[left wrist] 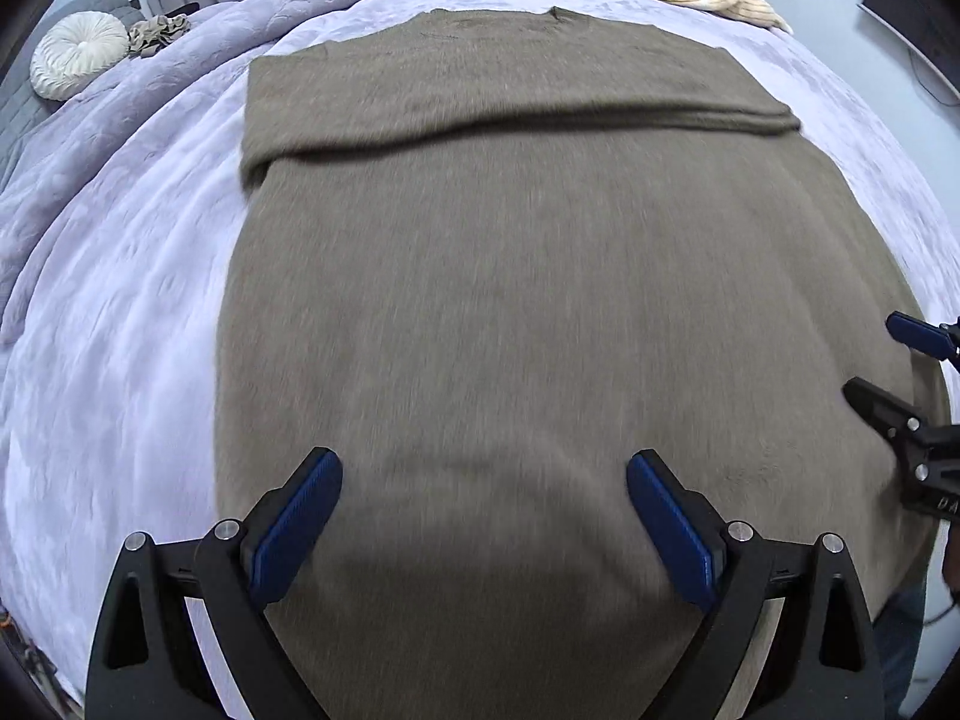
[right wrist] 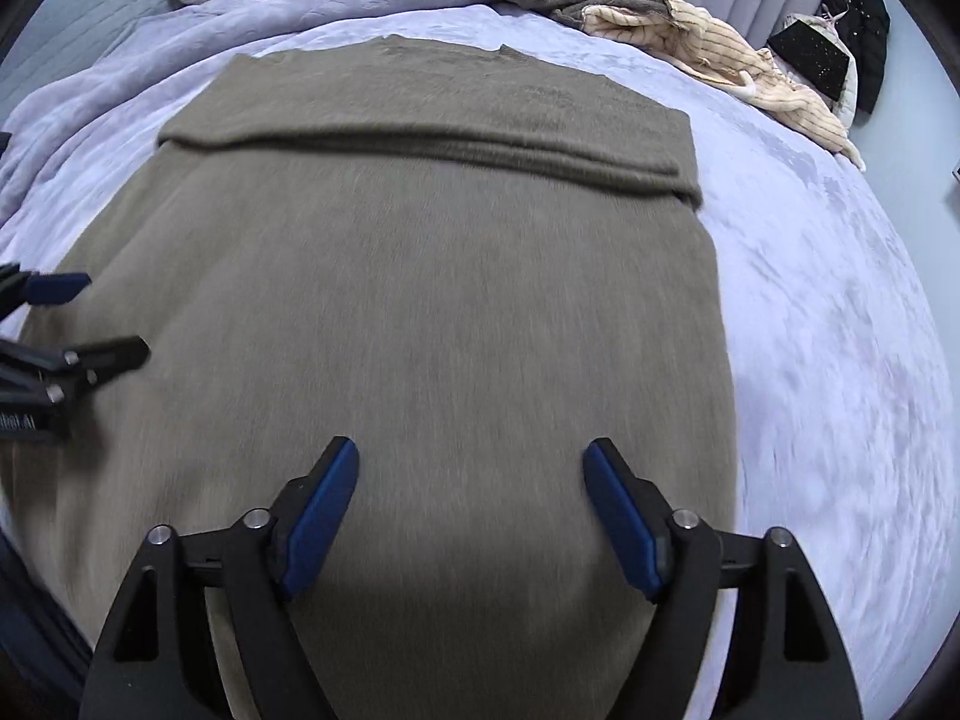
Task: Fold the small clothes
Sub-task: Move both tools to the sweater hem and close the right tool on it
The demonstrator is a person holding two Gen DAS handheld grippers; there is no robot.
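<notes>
Both pairs of blue-padded fingers stand spread with nothing between them: the left gripper (left wrist: 485, 519) and the right gripper (right wrist: 471, 510) hover side by side over the near end of the brown sweater (left wrist: 528, 300), pointing steeply down at it, neither one pinching cloth. Whether the pads brush the knit cannot be told through the blur.

The sweater is the landmark. It lies flat and lengthwise on the lavender bedspread (left wrist: 120, 312), its near hem under the grippers and out of view. At its far end the sleeves (right wrist: 432, 147) are already folded across the chest, so the sides look done, and the step in hand seems to be the lengthwise fold. That would call for each gripper to close on a near corner of the hem and carry it up and over toward the collar.

Left and right of the sweater the bedspread is bare, giving free room for the sweep. Its long side edges run straight. Beyond its collar, well apart, sits a heap of other clothes (right wrist: 690, 36), and off its far left corner a round white cushion (left wrist: 78, 54). Neither crowds the fold.
</notes>
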